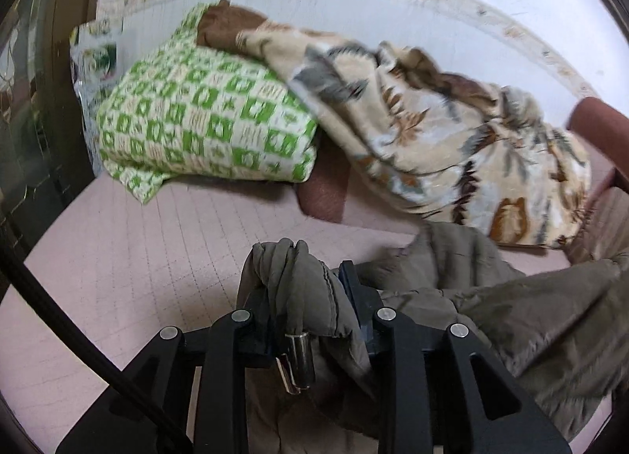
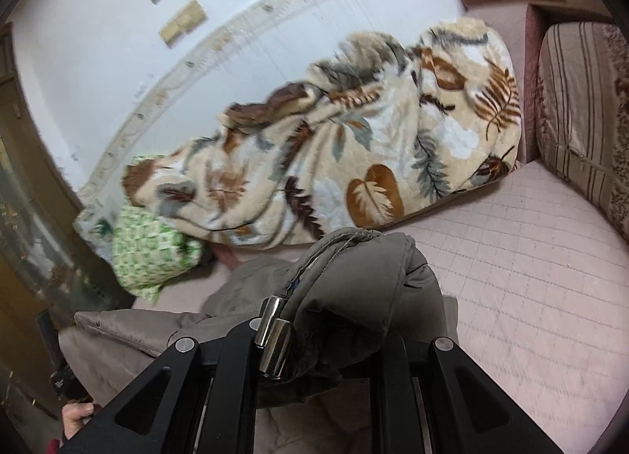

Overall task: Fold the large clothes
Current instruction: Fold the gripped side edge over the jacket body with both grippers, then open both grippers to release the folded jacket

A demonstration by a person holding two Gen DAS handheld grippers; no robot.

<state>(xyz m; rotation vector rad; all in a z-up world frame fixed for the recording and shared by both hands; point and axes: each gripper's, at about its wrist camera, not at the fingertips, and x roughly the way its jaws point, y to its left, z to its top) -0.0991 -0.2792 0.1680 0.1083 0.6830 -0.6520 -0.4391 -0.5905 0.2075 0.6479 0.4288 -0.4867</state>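
Left wrist view: the left gripper pinches a bunched edge of the grey-brown padded jacket, which trails right over the pink quilted bed. A green-checked pillow lies far left.

Right wrist view: the right gripper clamps another jacket fold; a leaf-print blanket lies beyond.

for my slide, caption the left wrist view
Left tool shut on a bunched olive-grey jacket over a pink quilted bed.
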